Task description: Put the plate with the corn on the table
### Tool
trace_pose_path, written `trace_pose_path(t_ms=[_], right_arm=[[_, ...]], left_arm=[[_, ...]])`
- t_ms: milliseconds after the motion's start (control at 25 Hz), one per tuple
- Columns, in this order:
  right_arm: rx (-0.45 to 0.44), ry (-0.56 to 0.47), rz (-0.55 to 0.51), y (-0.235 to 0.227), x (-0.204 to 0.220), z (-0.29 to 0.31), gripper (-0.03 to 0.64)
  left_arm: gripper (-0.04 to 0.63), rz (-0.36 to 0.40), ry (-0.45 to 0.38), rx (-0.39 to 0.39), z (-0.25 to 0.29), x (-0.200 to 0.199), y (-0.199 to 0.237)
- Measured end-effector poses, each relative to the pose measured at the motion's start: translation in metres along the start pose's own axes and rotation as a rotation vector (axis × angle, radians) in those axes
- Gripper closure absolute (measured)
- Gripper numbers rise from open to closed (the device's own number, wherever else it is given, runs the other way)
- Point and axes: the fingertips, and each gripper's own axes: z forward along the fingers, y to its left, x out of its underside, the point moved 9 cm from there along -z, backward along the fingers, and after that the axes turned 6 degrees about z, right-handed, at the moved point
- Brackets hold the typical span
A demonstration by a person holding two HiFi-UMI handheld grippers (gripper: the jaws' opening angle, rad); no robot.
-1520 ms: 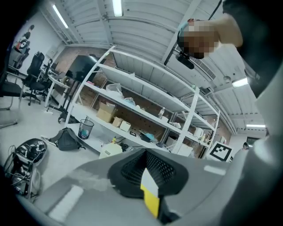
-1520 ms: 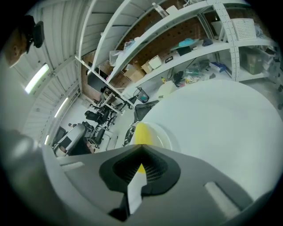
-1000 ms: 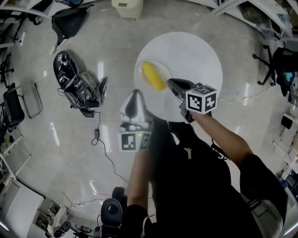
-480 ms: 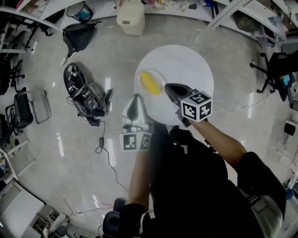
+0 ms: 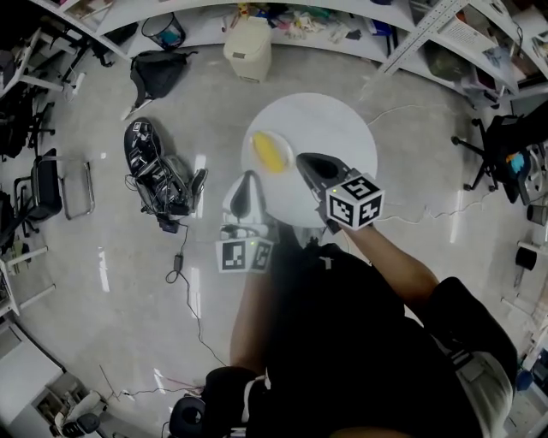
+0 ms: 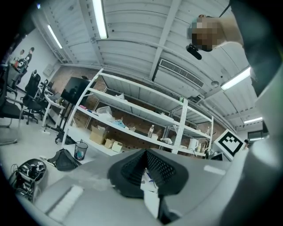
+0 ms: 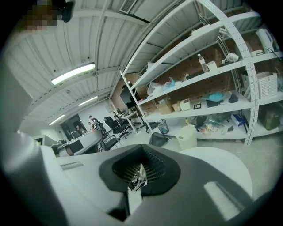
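Since the earlier frame both tongs have been lifted, and the head view has been carried higher with them. The tabletop (image 5: 334, 128) is now seen smaller, and more of the floor (image 5: 128, 257) and the shelving (image 5: 342, 13) is taken in at the top. The right tongs (image 5: 304, 161) were earlier held close to the corn (image 5: 269, 151). They are now held above the tabletop, just beside the plate (image 5: 257, 164), with their jaws pressed together on nothing. The left tongs (image 5: 247, 178) are held off the tabletop's near edge, also closed and empty.

The plate is seen lying on the tabletop near its left edge, with the corn on it, and neither pair of tongs is touching it. It has kept its place on the tabletop throughout. The placing is therefore judged to be done, and only the withdrawal of the tongs is left.
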Motion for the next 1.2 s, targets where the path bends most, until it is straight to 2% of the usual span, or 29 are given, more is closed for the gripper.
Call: trace_pose_path(t_ms=[160,560,800,1200], right_arm=[[-0.022,-0.037,0.001,0.012,-0.003,-0.016,0.607],[-0.063,-0.113,-0.074,0.042,-0.001,-0.054,0.607],[-0.077,-0.134,-0.121,0.053,0.005,-0.069,0.607],[-0.082,-0.156,-0.14,0.063,0.012,-0.083,0.609]], left_arm=[[0.591,0.01,-0.02,0.01,-0.01,-0.008,-0.014],[0.591,0.031,-0.064,0.028,-0.039,-0.024,-0.039],[0.591,0.037,-0.081,0.049,-0.049,-0.025,-0.054],[0.591,0.056,-0.105,0.057,-0.062,-0.031,-0.065]])
